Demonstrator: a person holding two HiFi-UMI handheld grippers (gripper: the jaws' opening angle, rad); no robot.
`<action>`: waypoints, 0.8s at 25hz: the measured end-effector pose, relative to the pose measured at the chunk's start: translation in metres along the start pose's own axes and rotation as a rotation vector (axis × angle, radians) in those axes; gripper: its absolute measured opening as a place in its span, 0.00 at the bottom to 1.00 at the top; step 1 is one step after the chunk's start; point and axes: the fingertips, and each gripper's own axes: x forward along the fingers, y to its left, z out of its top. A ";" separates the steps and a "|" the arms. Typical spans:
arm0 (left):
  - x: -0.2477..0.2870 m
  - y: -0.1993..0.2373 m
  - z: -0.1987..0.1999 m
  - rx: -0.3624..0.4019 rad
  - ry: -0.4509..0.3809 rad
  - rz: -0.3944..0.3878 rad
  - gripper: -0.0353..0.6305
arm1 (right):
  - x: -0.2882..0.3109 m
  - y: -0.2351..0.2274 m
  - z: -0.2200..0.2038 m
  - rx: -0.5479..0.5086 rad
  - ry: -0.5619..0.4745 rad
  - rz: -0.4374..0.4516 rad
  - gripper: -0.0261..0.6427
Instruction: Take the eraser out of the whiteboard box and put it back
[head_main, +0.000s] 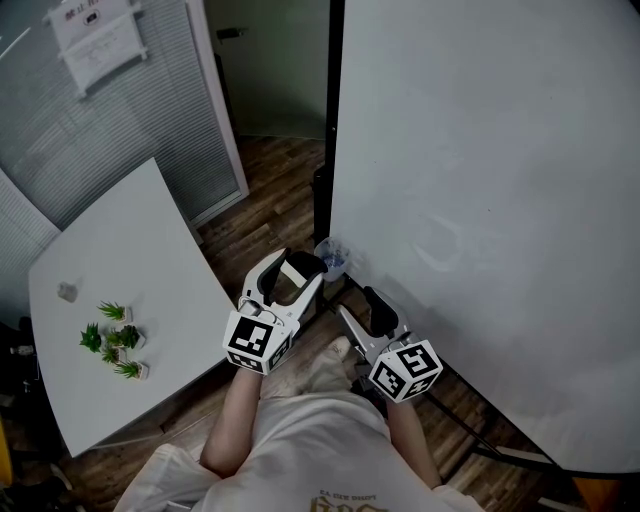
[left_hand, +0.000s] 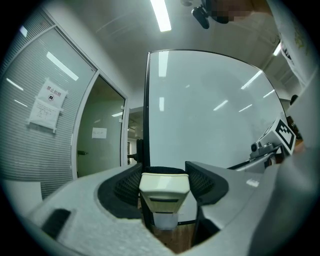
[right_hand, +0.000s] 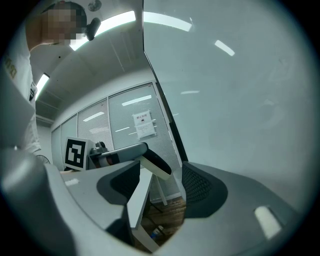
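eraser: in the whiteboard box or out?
Out. The eraser is clamped in the left gripper, clear of the whiteboard box.

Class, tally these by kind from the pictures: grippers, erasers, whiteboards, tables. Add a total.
Grippers: 2 (left gripper, right gripper)
Eraser: 1
Whiteboard: 1
Table: 1
Total: 5

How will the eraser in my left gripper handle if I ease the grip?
The eraser shows a smooth, hard-looking plastic shell, so it is probably stiff and light, though it might slide between the textured pads if loosened. Its boxy shape likely won't roll once set down.
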 end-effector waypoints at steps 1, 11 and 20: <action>0.001 0.000 0.001 0.001 -0.001 -0.002 0.46 | 0.000 -0.001 0.001 0.001 -0.001 -0.001 0.42; 0.010 0.002 0.001 -0.009 -0.006 -0.020 0.46 | 0.006 -0.004 0.003 -0.003 -0.001 -0.006 0.42; 0.021 0.004 -0.004 -0.026 -0.008 -0.032 0.45 | 0.010 -0.010 0.000 -0.004 0.014 -0.016 0.42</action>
